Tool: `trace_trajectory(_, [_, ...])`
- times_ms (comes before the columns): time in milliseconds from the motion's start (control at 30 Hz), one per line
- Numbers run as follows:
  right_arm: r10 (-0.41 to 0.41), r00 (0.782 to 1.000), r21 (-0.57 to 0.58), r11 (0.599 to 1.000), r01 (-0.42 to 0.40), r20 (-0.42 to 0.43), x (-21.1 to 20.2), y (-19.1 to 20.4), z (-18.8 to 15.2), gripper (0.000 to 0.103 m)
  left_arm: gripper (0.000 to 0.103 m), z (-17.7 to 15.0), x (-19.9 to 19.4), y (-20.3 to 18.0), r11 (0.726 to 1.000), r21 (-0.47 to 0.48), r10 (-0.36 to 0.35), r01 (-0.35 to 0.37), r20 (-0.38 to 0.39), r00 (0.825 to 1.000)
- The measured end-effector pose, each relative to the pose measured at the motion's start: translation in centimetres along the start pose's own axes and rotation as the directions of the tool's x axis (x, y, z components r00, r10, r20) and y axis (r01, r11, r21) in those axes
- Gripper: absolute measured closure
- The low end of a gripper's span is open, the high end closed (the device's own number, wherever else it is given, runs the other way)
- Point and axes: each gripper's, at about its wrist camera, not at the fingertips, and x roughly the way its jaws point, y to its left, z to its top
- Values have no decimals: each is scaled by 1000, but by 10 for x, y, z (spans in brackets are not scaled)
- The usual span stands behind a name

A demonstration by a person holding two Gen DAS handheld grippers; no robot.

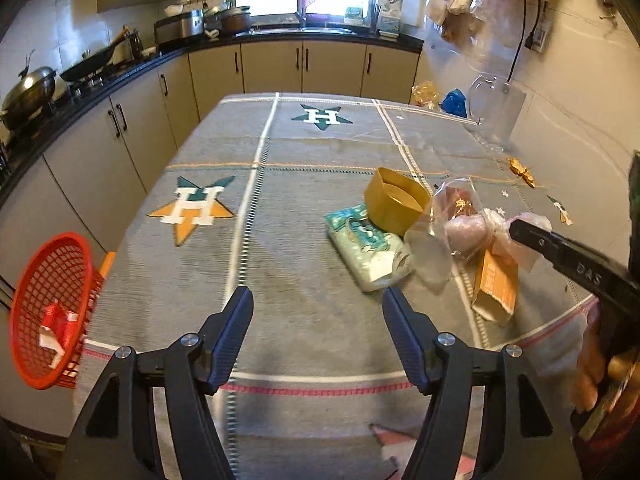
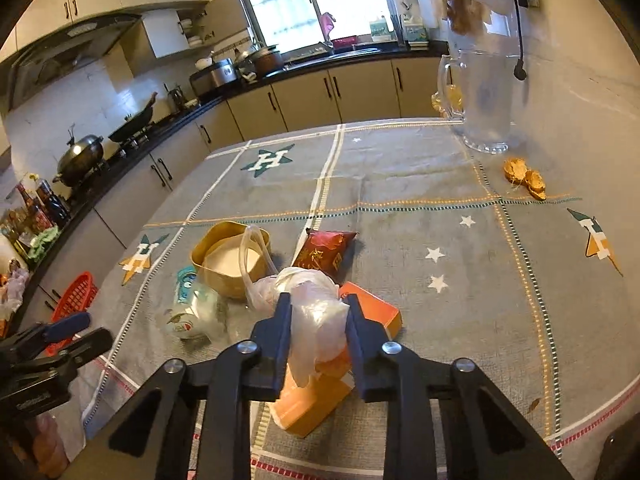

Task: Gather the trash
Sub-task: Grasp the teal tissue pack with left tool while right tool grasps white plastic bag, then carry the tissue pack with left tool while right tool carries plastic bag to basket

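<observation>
A heap of trash lies on the grey tablecloth [image 1: 288,184]. It holds a white plastic bag [image 2: 318,320], an orange carton [image 2: 376,314], a red snack packet [image 2: 324,254], a yellow round box [image 2: 230,256] and a tissue pack [image 2: 192,304]. My right gripper [image 2: 318,304] is shut on the plastic bag, just above the orange carton. My left gripper [image 1: 318,300] stands open over bare cloth, left of the tissue pack [image 1: 366,248], with nothing between its fingers. In the left wrist view the right gripper [image 1: 520,228] reaches into the plastic bag [image 1: 472,224] from the right.
A red mesh basket [image 1: 52,308] hangs off the table's left edge with a red and white wrapper [image 1: 56,324] inside. A glass pitcher [image 2: 484,100] stands at the far right by the wall, with brown peels [image 2: 524,178] near it. Kitchen counters run along the left and back.
</observation>
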Motion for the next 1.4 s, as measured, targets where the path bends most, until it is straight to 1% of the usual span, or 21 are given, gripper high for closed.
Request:
trace_trajectory(33, [5,1000,11,1000,-5,8,-1,-2,0,79,37,2,5,-2,1000,-16,-4,4,-11,1000])
trace_trajectory(100, [13,998,42,999,-15,54,-12,-9,1,79,37,4,12,-4,999,-37,-15,14,-24,1000])
trace_trajectory(167, [4,993,64,998,-12,117,-26,-15,4,79,37,7,18,-6,998,-55,-22,21,-32,999])
trace_trajectory(233, [15,989,83,996,-27,146,-33,-19,6,79,37,10,26,-9,997,-78,-26,22,-41,999])
trace_trajectory(300, [45,987,94,994,-60,156,-36,-20,6,79,37,14,33,-10,995,-95,-24,20,-49,999])
trace_trajectory(367, [54,986,87,994,-68,159,-38,-18,7,79,37,19,42,-10,993,-120,-12,5,-53,998])
trace_trajectory(467, [59,983,83,994,-75,171,-43,-16,7,79,37,25,55,-12,990,-138,-21,11,-71,997])
trace_trajectory(667, [78,982,104,990,-97,174,-45,-21,7,79,37,31,82,-23,992,-124,-15,0,-119,993])
trace_trajectory(767, [87,981,106,989,-106,174,-45,-22,6,79,37,34,94,-31,995,-103,5,-18,-132,991])
trace_trajectory(833, [88,981,104,989,-107,174,-45,-22,6,79,37,36,100,-33,994,-106,0,-14,-131,991])
trace_trajectory(900, [90,981,105,989,-109,170,-45,-22,6,79,37,37,102,-34,995,-94,18,-29,-118,993])
trace_trajectory(1000, [99,982,106,988,-116,160,-43,-21,6,79,38,37,105,-40,998,-43,51,-56,-104,993])
trace_trajectory(1067, [97,983,103,988,-114,157,-42,-21,5,79,49,33,102,-44,997,10,81,-80,-92,992])
trace_trajectory(1100, [97,983,102,988,-114,157,-41,-22,6,79,50,30,99,-44,997,24,79,-77,-88,993])
trace_trajectory(1167, [98,983,98,989,-114,158,-40,-22,6,79,51,22,93,-39,998,26,66,-64,-84,994])
trace_trajectory(1267, [108,981,80,989,-121,160,-40,-19,5,79,55,11,80,-28,997,31,72,-70,-68,995])
trace_trajectory(1400, [141,979,19,989,-146,147,-37,-4,2,79,58,-5,63,-10,997,20,81,-80,-27,996])
